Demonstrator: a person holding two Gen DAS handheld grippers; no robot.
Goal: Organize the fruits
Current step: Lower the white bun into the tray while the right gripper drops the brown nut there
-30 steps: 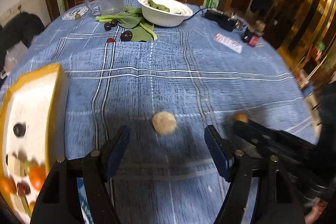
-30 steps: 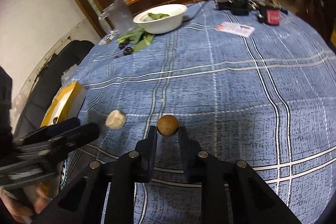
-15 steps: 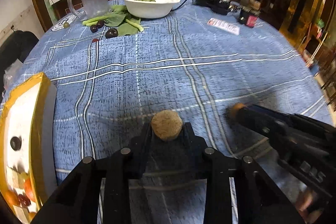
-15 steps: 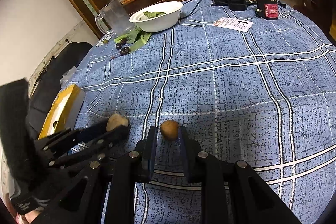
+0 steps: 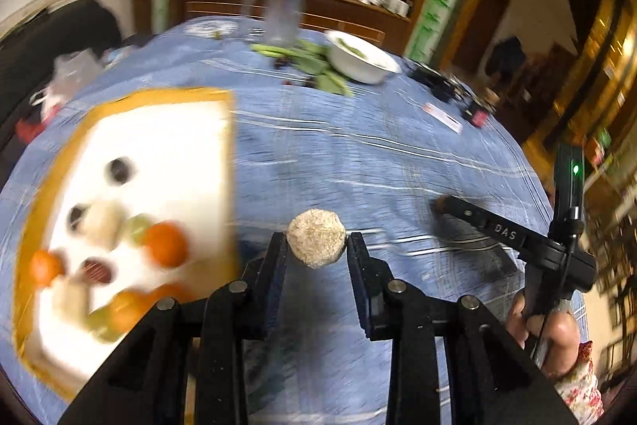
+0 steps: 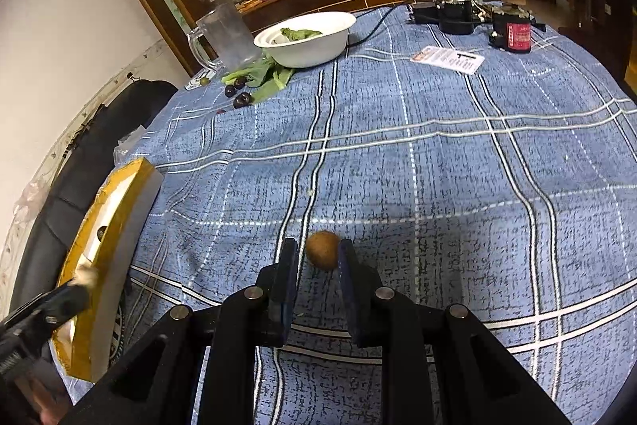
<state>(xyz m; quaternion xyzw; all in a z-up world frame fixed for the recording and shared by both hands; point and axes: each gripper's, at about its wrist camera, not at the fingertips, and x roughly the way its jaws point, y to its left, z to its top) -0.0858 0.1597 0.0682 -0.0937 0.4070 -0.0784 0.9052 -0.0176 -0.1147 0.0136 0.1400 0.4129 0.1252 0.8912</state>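
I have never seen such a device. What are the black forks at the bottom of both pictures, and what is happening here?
They are two hand-held grippers, each with a camera looking along its fingers. One picture comes from the left gripper, shut on a pale rough fruit lifted beside a yellow-edged box of fruit. The other comes from the right gripper, shut on a brown fruit low over the blue checked tablecloth. Farther back stand a white bowl, green leaves, dark cherries and a clear jug.
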